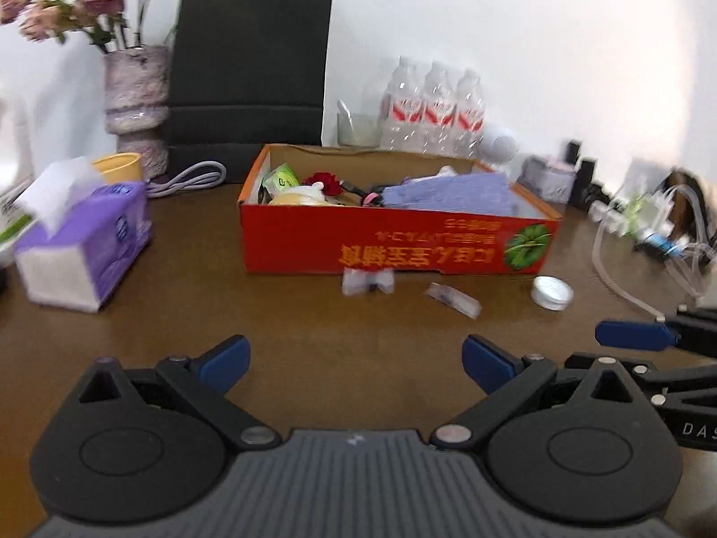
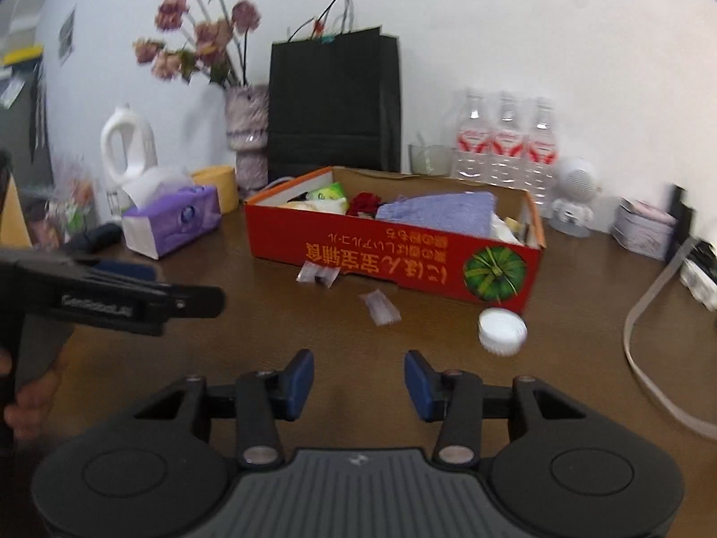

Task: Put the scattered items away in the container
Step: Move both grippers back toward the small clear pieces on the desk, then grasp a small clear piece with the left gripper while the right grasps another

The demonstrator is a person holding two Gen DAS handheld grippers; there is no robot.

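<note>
I read this as the approach to the next pickup: most of the clutter already sits in the red cardboard box point(image 2: 394, 264), which stands mid-counter with a purple cloth point(image 2: 441, 215), a red flower and some packets inside. Three pieces are left on the brown counter point(image 1: 179, 314) along the box's near wall: a white jar lid point(image 2: 502, 331) by the corner with the pumpkin picture, a clear wrapped packet point(image 2: 381, 307) a little out from the wall, and a second clear packet point(image 2: 319, 274) touching or just beside the wall; blur keeps me from telling which.

My right claw point(image 2: 358, 383) is partly apart with nothing between its blue pads, hanging above bare wood near the middle packet. My left claw point(image 1: 356, 363) is spread wide, also empty, facing the same stretch from further left. Next, I judge, the right claw must drop over one flat packet and close low on it; thin film on wood will be awkward to pinch, and the lid may slide.

Around the box: a black paper bag point(image 2: 334, 103) against the white wall, a vase of faded flowers point(image 2: 246, 134), three water bottles point(image 2: 508, 143), a purple tissue pack point(image 2: 172, 219), a yellow cup, a white jug, and cables at the right.
</note>
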